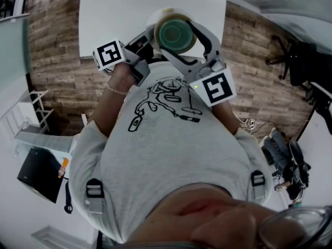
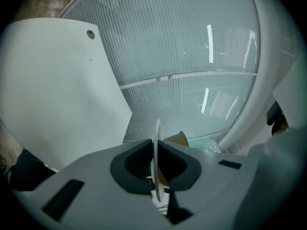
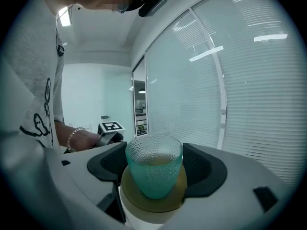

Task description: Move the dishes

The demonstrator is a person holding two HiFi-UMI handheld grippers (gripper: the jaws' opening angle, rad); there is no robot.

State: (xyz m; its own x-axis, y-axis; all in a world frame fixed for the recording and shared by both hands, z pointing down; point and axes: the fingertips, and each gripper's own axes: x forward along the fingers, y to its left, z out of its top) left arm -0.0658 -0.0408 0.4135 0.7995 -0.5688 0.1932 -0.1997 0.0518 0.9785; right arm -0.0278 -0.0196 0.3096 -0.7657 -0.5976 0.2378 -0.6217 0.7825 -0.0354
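Right gripper view: green glass (image 3: pixel 154 171) upright between the right gripper's (image 3: pixel 154 163) open jaws; left gripper (image 2: pixel 156 150) pinches the white plate (image 2: pixel 157 128) rim.

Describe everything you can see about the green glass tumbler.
The green glass is a short translucent tumbler, pebbled all over, tapering to a rounded base, apparently empty. It stands upright on a tan saucer, between the wide-spread jaws of the right tongs, which flank it closely with no clear squeeze.
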